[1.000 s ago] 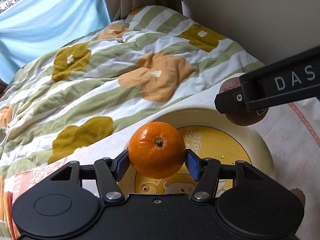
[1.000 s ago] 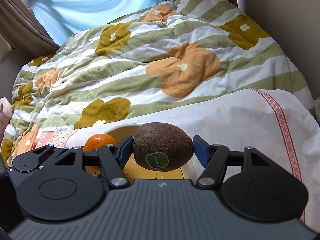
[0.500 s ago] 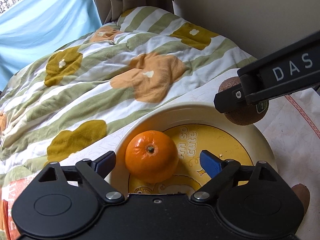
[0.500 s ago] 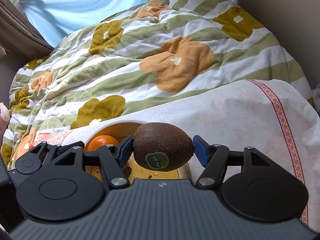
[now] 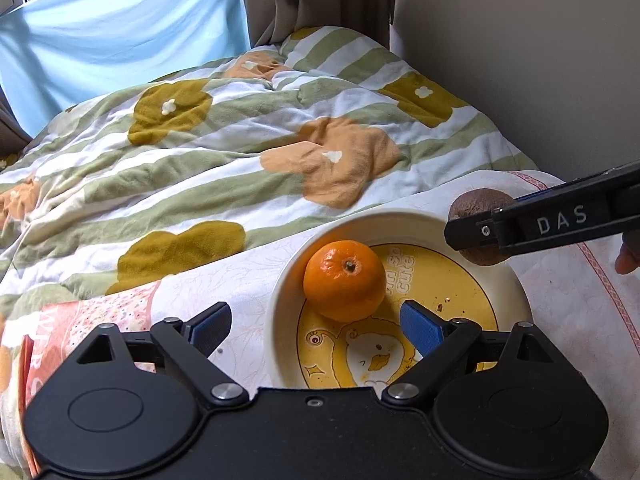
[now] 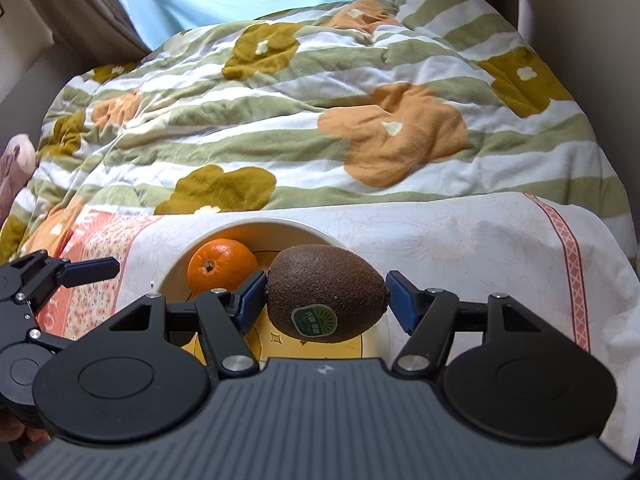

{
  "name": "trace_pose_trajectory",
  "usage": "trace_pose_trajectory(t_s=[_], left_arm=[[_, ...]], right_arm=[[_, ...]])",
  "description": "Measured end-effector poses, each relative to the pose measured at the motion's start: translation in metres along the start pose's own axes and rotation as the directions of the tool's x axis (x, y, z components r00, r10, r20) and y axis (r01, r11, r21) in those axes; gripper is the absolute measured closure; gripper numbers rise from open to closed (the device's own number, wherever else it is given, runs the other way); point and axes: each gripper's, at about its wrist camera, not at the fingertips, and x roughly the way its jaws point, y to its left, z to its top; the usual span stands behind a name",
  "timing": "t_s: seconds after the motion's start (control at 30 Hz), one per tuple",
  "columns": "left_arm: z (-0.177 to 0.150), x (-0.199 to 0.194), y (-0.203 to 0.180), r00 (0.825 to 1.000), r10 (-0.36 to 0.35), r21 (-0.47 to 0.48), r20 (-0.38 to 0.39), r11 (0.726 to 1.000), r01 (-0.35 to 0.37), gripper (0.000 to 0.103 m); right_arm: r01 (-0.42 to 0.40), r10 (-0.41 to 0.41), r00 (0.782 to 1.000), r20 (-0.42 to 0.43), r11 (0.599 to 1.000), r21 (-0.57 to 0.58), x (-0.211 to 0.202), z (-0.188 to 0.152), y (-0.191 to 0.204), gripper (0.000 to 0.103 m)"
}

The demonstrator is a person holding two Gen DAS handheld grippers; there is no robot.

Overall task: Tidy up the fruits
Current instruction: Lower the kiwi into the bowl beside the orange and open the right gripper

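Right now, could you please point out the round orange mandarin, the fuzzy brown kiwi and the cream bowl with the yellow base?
round orange mandarin (image 5: 343, 286), left wrist view, middle of peel.
fuzzy brown kiwi (image 6: 326, 286), right wrist view, upper skin.
cream bowl with the yellow base (image 5: 516, 292), left wrist view, right rim.

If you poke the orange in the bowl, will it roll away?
Probably a little: the orange is round and sits loose, free of the open left tongs. The bowl has a raised rim, which should stop it. Its dimpled peel looks grippy, not slippery.
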Motion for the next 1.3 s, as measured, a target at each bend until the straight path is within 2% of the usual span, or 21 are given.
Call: trace_pose_trajectory(t_s=[0.13,0.43,0.67,0.73,0.77,0.8,1.0,1.3], left_arm=[[-0.009,-0.003,0.010,1.000,-0.010,-0.049,-0.016,0.999,0.009,0.009],[-0.027,-0.004,0.020,0.999,-0.003,-0.071,-0.046,0.997,0.000,0.009],[-0.029,-0.007,0.027,0.999,-0.003,-0.093,-0.041,0.996,-0.001,0.009],[-0.029,-0.007,0.027,0.999,0.003,-0.091,-0.042,0.996,-0.007,0.009],[-0.031,-0.008,0.027,0.999,0.007,-0.089,-0.043,0.996,-0.011,0.009],[-0.031,-0.009,0.026,0.999,0.012,-0.088,-0.043,0.996,-0.016,0.009],[-0.035,-0.017,0.026,0.999,0.025,-0.104,-0.041,0.994,-0.029,0.009],[-0.029,-0.048,0.018,0.998,0.063,-0.136,0.010,0.989,-0.061,0.009]], right_arm=[[0.001,0.000,1.000,0.003,0.999,-0.052,0.012,-0.006,0.007,0.023],[0.016,-0.015,1.000,0.012,0.988,-0.152,0.035,-0.014,0.025,0.023],[0.044,-0.035,0.999,0.038,0.958,-0.282,0.043,-0.023,0.042,0.022],[0.061,-0.042,0.997,0.068,0.947,-0.315,0.041,-0.026,0.045,0.017],[0.074,-0.050,0.996,0.079,0.939,-0.337,0.040,-0.027,0.047,0.001],[0.081,-0.053,0.995,0.089,0.933,-0.350,0.039,-0.028,0.048,0.000],[0.042,-0.003,0.994,0.111,0.937,-0.346,0.030,-0.031,0.041,0.000],[0.036,0.011,0.990,0.143,0.946,-0.322,-0.008,-0.026,0.033,0.000]])
